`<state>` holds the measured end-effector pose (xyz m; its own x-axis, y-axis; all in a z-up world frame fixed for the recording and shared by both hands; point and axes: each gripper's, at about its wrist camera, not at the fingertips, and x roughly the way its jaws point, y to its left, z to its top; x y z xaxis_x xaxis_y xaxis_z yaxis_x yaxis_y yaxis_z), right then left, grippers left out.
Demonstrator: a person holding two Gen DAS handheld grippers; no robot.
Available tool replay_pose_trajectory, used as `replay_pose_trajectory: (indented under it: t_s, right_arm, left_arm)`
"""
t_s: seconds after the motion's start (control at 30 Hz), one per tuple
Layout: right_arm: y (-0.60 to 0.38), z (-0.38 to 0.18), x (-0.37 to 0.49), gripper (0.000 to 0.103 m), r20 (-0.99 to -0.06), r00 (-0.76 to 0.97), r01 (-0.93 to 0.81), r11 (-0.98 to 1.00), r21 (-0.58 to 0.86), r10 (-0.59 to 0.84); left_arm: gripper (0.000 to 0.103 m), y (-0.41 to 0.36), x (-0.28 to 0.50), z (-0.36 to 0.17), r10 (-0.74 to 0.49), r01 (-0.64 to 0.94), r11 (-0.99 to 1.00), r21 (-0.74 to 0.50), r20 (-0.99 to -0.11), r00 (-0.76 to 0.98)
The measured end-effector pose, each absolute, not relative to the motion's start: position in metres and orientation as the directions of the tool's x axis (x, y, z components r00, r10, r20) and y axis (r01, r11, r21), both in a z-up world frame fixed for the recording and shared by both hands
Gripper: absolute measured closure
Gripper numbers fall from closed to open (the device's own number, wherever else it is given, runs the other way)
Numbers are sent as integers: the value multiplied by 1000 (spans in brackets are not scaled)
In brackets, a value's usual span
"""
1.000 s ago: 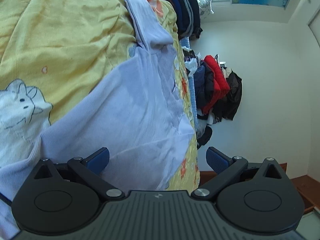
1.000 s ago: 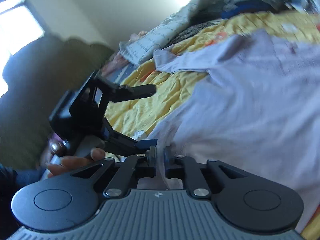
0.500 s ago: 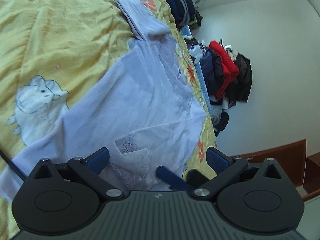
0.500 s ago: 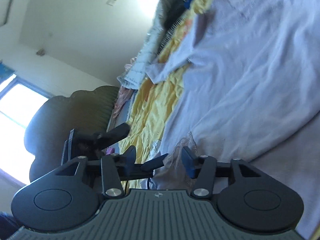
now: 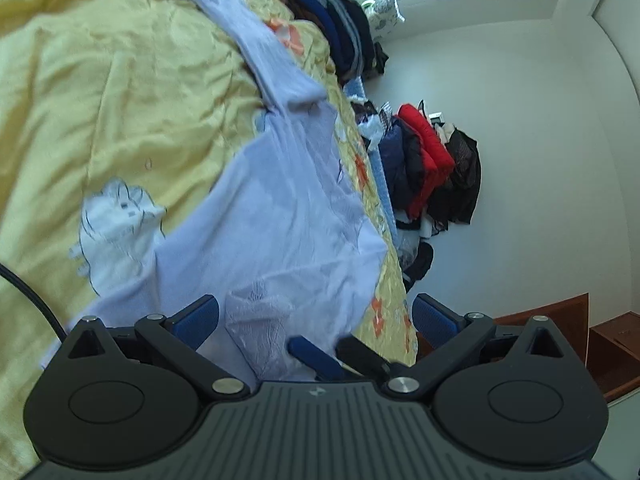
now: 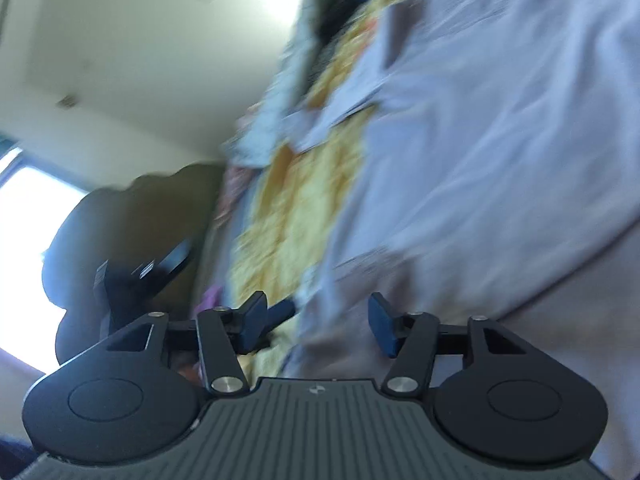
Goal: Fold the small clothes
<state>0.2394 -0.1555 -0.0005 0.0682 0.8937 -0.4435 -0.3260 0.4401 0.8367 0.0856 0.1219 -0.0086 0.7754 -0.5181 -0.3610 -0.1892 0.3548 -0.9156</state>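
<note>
A pale lilac garment (image 5: 280,208) lies spread across the yellow bed quilt (image 5: 100,92), its lace-trimmed edge at lower centre between the released left claw (image 5: 316,314). The right claw (image 6: 318,324), clenched on the cloth a second ago, now gapes wide. Only the left view shows the clothes heap (image 5: 428,168) at centre right; the right view is blurred

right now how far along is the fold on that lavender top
Early. The lavender top lies spread on the yellow quilt, one lace-edged corner turned up by the left tongs. Both left and right tongs are open, holding nothing. No finished fold shows; sleeves and body remain.
</note>
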Motion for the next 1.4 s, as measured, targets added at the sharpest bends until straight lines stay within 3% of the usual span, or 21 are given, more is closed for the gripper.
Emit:
replay_pose_trajectory:
  t_s: [0.13, 0.23, 0.3, 0.4, 0.73, 1.1, 1.2, 1.27, 1.3, 1.33, 1.4]
  right_arm:
    - [-140, -14, 243, 45, -494, 19, -302, 476, 826, 869]
    - [-130, -9, 223, 45, -355, -154, -331, 290, 898, 922]
    - [-133, 8, 204, 42, -332, -224, -434, 212, 876, 916]
    - [-143, 14, 195, 43, -356, -213, -467, 225, 855, 910]
    - [-183, -20, 212, 42, -397, 13, -206, 391, 897, 918]
    - [-193, -33, 208, 36, -343, 33, -162, 343, 925, 939]
    - [-196, -35, 207, 35, -336, 35, -151, 338, 929, 941]
    - [-199, -35, 206, 35, -331, 37, -148, 333, 931, 943]
    - [-197, -36, 206, 35, -330, 38, -147, 332, 932, 943]
    - [-198, -35, 206, 34, -329, 38, -148, 331, 932, 944]
    - [-193, -38, 207, 33, -326, 39, -148, 328, 933, 945]
  left_arm:
    - [0, 119, 85, -12, -533, -193, 340, -921, -357, 767]
    - [0, 126, 81, -14, -520, -206, 342, -917, -367, 771]
    - [0, 131, 78, -18, -514, -227, 334, -915, -379, 769]
    - [0, 131, 78, -24, -525, -246, 322, -914, -389, 757]
    - [0, 129, 83, -20, -483, -280, 420, -863, -474, 736]
    - [0, 104, 104, -2, -515, -161, 582, -797, -515, 686]
    - [1, 92, 107, -2, -456, -172, 691, -702, -608, 651]
    - [7, 87, 106, -1, -427, -153, 738, -657, -630, 648]
    - [18, 85, 106, 1, -413, -151, 757, -636, -645, 643]
    - [41, 83, 107, 2, -401, -147, 776, -614, -659, 636]
    - [63, 81, 110, 1, -397, -142, 796, -588, -685, 611]
